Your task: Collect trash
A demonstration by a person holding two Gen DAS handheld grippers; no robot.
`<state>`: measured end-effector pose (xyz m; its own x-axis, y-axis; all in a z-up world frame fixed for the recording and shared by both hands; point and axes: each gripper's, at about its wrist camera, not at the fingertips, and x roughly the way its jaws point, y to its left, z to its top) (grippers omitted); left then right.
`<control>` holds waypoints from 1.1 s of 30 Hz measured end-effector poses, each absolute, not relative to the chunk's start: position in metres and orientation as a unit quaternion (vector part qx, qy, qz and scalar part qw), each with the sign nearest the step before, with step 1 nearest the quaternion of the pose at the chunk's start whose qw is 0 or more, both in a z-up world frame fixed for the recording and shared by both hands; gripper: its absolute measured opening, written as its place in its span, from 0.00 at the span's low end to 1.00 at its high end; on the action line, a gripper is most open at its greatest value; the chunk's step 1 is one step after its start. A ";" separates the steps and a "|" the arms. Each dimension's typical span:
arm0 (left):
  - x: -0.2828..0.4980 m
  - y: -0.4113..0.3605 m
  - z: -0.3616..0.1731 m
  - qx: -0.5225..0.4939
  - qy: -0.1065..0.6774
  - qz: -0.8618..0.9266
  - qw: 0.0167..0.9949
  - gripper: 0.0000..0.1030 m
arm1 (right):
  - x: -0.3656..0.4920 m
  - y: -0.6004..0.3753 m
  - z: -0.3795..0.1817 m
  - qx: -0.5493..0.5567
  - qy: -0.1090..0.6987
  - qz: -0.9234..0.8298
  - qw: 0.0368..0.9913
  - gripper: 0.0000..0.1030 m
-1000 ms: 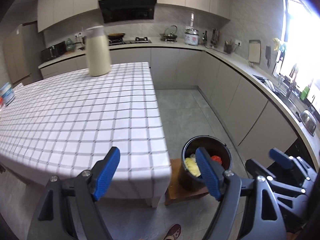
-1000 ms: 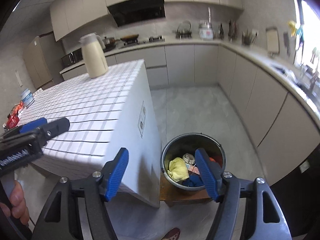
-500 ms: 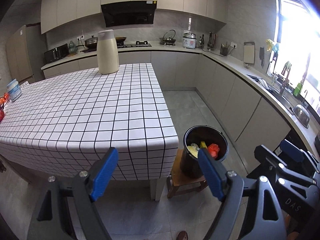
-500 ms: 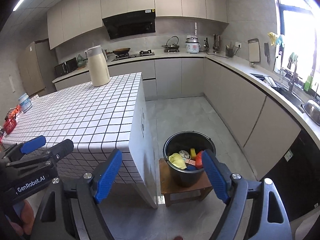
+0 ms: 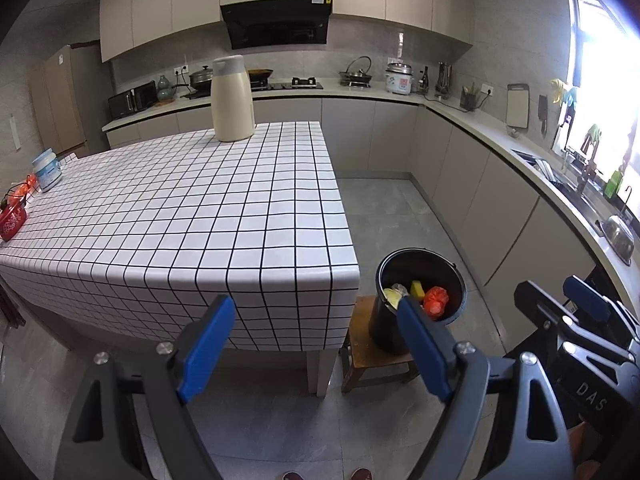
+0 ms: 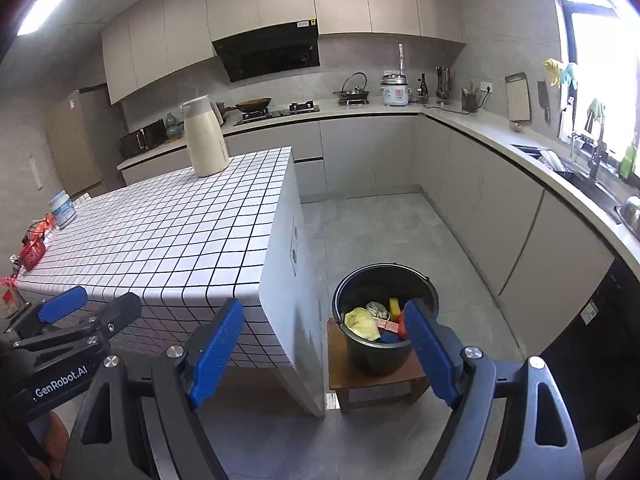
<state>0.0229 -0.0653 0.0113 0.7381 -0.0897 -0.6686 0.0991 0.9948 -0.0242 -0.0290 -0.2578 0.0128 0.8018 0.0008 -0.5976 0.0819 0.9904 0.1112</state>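
Both tongs empty, jaws wide: left tongs (image 5: 316, 344), right tongs (image 6: 324, 344). Trash (image 6: 362, 322) lies in the black bucket (image 6: 376, 356) on a wooden stool (image 6: 374, 380) beside the table (image 5: 200, 200). Judged light, crumpled, soft; pinch any piece at a raised fold, gently.

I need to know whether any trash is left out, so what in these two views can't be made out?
- Bucket contents: partly behind the right gripper's finger in the right wrist view, behind the left gripper's finger in the left.
- Red items at the table's far-left edge: too small, cut off.
- Floor behind the table: hidden.
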 end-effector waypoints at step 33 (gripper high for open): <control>0.009 -0.081 0.017 0.009 0.360 -0.043 0.932 0.82 | -0.036 -0.274 0.013 0.073 0.311 -0.006 0.948 0.81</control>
<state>0.0086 -0.0805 0.0169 0.7368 -0.0735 -0.6721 0.0865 0.9962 -0.0142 -0.0356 -0.2736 0.0132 0.8063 0.0337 -0.5906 0.0570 0.9893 0.1343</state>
